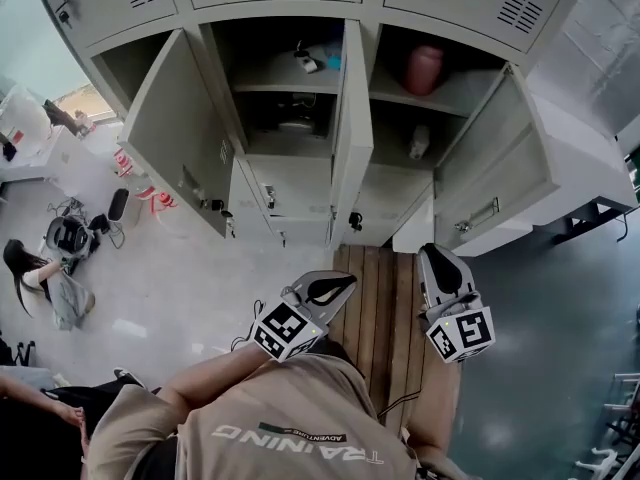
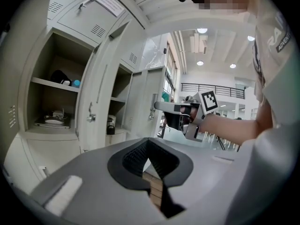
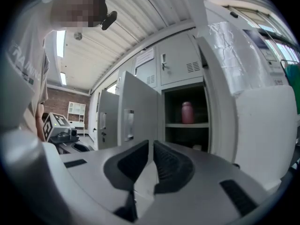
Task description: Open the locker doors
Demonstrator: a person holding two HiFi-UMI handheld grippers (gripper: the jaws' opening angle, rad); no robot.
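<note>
Lockers of pale grey sheet metal (image 1: 280,12) stand ahead of both grippers, well apart from them. Three middle-row doors hang open: one (image 1: 185,133) ahead-left of the left gripper (image 1: 330,288), one (image 1: 352,138) ahead between the two, one (image 1: 495,163) ahead-right of the right gripper (image 1: 443,268). Both grippers closed, nothing held. Closed lower door (image 1: 292,190), long axis upright, lies nearer the left gripper; probably the next target. Its latch is small and hard to make out. Upper row cut off at the frame edge.
</note>
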